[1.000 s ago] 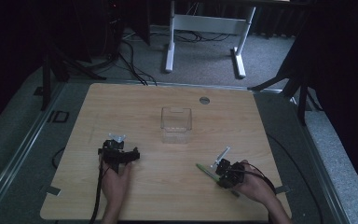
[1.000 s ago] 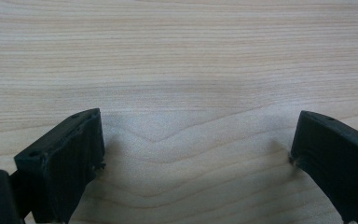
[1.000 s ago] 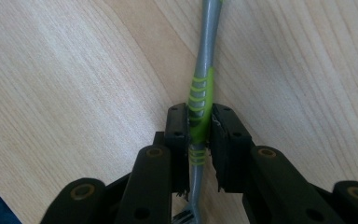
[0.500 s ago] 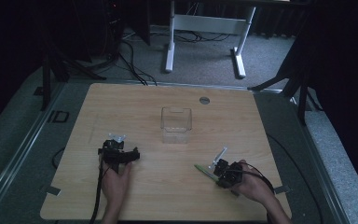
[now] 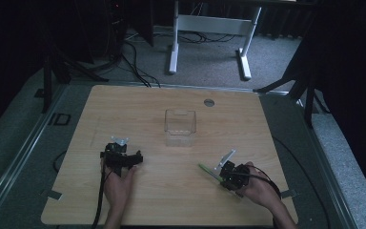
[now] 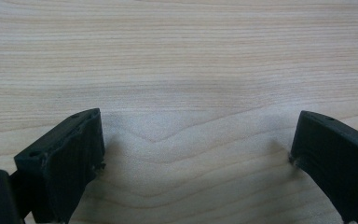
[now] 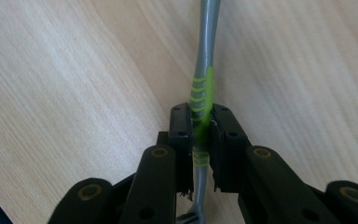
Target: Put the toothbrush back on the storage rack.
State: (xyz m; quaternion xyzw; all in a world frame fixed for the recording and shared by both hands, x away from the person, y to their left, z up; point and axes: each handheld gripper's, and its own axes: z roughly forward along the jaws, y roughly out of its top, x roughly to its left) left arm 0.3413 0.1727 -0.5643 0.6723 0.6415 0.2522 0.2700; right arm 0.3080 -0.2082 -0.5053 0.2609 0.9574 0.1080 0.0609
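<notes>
A grey toothbrush (image 7: 205,56) with a green ribbed grip lies low over the wooden table (image 5: 147,105) near its front right. My right gripper (image 7: 204,114) is shut on that green grip, pads pressing it from both sides. In the high view the green handle of the toothbrush (image 5: 207,170) sticks out to the left of the right gripper (image 5: 225,175), which a hand holds. My left gripper (image 5: 124,158) rests at the front left in the other hand. In its own view the left gripper (image 6: 198,126) stands open over bare wood, nothing between the jaws.
A clear plastic box (image 5: 180,128) stands upright near the table's middle, between and beyond both grippers. A round grey grommet (image 5: 209,102) sits near the far edge. Dark floor, cables and a white desk frame (image 5: 209,24) lie past the table.
</notes>
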